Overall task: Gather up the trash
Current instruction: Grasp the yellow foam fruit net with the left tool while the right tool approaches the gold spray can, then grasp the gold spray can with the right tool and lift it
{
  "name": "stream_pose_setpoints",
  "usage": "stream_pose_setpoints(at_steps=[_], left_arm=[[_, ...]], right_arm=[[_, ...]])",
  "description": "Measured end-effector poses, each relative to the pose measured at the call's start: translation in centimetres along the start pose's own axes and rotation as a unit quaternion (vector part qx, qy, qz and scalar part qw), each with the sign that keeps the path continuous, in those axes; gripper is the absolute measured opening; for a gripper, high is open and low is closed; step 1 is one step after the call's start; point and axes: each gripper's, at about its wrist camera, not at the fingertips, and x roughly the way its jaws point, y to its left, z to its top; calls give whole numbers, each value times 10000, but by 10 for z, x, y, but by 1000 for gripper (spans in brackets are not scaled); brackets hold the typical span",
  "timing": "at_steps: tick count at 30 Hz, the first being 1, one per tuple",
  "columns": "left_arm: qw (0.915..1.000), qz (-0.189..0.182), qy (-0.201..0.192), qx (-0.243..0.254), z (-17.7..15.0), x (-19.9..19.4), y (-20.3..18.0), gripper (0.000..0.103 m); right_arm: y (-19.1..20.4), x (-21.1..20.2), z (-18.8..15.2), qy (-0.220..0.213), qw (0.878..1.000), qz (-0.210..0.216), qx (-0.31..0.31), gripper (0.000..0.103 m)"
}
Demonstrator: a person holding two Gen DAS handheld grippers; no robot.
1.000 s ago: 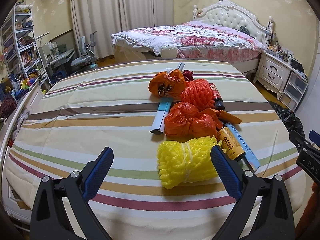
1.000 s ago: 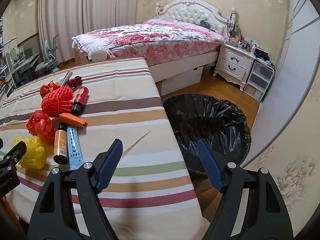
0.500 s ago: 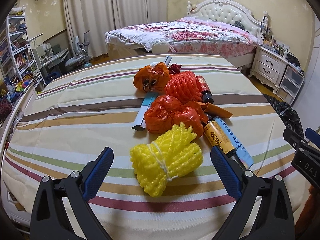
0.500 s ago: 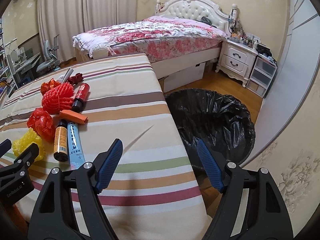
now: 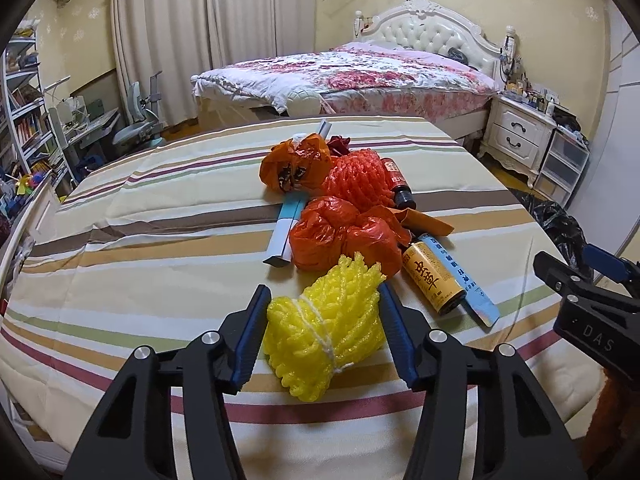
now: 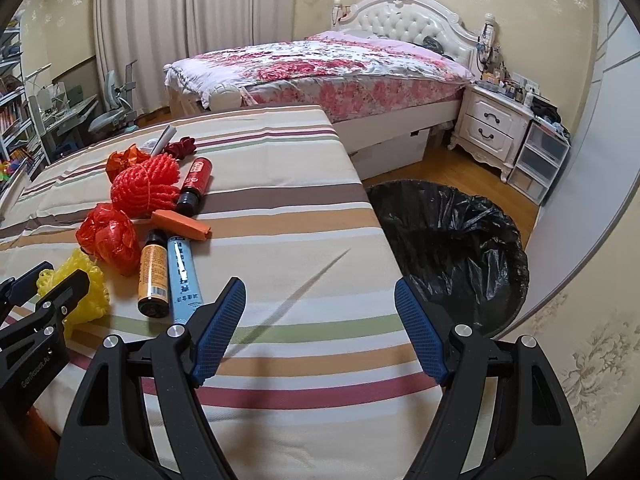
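We see warm, yellowish indoor light in both wrist views, even and fairly bright, with soft shadows close under the striped tablecloth (image 5: 168,248). Around the tablecloth the fisheye bends walls and curtains, and black vignette fills the corners. Focus is sharp, without glare.

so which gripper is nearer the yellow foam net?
Left. The left gripper has its fingers on either side of the yellow foam net, closed against it. The right gripper hangs open off to the net's right, over bare striped cloth.
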Motion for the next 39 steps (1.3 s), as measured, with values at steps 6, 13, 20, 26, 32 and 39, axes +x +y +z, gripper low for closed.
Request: stream_pose_setpoints(at_steps=[6, 13, 20, 26, 32, 39], left_arm=[[9999, 92, -78, -104, -2, -11, 17, 54], [9987, 346, -29, -378, -6, -10, 50, 54], [9964, 611, -112, -580, -3, -12, 82, 54], [9943, 799, -193, -676, -3, -13, 103, 54], [9935, 792, -75, -816, -10, -9, 118, 54], [9939, 716, -58, -841, -13, -8, 122, 54]], right_arm=[[20, 7, 1, 174, 9990, 369, -192, 56], [44, 6, 2, 231, 9972, 615, -370, 51], [66, 1, 8, 258, 9931, 1054, -438, 35], [90, 3, 8, 332, 9904, 1135, -710, 29], [105, 11, 7, 449, 9884, 1161, -873, 20], [109, 16, 10, 510, 9889, 1078, -881, 21]])
